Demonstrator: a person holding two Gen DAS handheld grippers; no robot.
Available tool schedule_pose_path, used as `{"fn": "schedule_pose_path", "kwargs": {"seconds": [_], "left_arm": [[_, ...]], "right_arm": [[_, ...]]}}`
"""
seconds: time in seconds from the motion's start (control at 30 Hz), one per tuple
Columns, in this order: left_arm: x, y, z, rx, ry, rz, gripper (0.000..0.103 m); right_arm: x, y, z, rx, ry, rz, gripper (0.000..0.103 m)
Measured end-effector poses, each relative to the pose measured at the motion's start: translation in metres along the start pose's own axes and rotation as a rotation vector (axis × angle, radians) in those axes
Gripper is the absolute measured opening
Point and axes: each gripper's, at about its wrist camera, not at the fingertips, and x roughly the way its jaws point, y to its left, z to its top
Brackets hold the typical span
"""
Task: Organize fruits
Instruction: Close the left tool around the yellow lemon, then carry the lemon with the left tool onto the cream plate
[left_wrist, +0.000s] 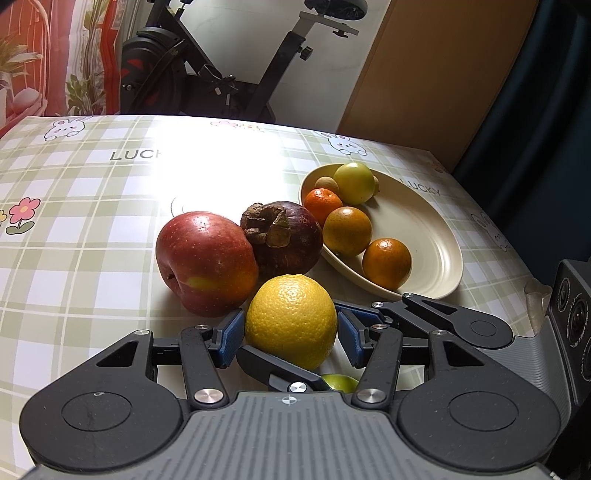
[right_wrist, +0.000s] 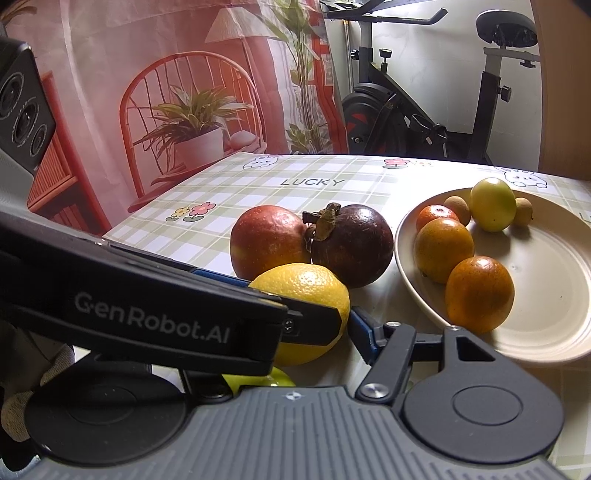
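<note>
Yellow and pebbled, the lemon (left_wrist: 291, 320) sits on the plaid tablecloth (left_wrist: 74, 229) with the left gripper (left_wrist: 291, 334) around it: the blue pads (left_wrist: 232, 332) stand at its two flanks, close against the skin, though the left wrist view does not settle whether they are pressing or only just beside it. Taking the lemon as the landmark, the red apple (left_wrist: 205, 262) lies just behind it to the left and the dark purple mangosteen (left_wrist: 282, 236) just behind it, touching the apple. Behind and to the right of the lemon is the cream plate (left_wrist: 439, 258), its near rim touching the mangosteen. On the plate lie three orange citrus fruits (left_wrist: 386, 263), a yellow-green round fruit (left_wrist: 354, 182) at the far side, and two small tan fruits (left_wrist: 327, 183) beside that one. A green fruit (left_wrist: 340, 382) shows in a sliver just in front of the lemon, under the gripper body.

In the right wrist view the right gripper (right_wrist: 314, 328) is low beside the same lemon (right_wrist: 306, 295); one blue pad (right_wrist: 360, 334) is seen just right of the lemon, the other finger is hidden behind the left gripper's black arm, so I cannot tell how its jaws stand. An exercise bike (left_wrist: 221, 59) stands beyond the table.
</note>
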Motion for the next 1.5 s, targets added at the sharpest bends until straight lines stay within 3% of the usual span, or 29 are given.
{"fn": "schedule_pose_path", "kwargs": {"seconds": [0.6, 0.8, 1.17, 1.5], "left_arm": [[-0.010, -0.007, 0.002, 0.015, -0.027, -0.012, 0.057], [-0.019, -0.021, 0.006, 0.064, -0.059, -0.013, 0.057], [-0.032, -0.048, 0.040, 0.154, -0.117, -0.037, 0.057], [0.003, -0.090, 0.089, 0.237, -0.102, -0.085, 0.057]], "right_arm": [[-0.017, 0.000, -0.005, 0.005, -0.055, -0.011, 0.065], [-0.031, -0.001, 0.000, 0.014, -0.098, -0.026, 0.065], [-0.056, -0.016, 0.031, 0.016, -0.200, -0.065, 0.065], [-0.067, -0.074, 0.059, 0.045, -0.250, -0.141, 0.065]]}}
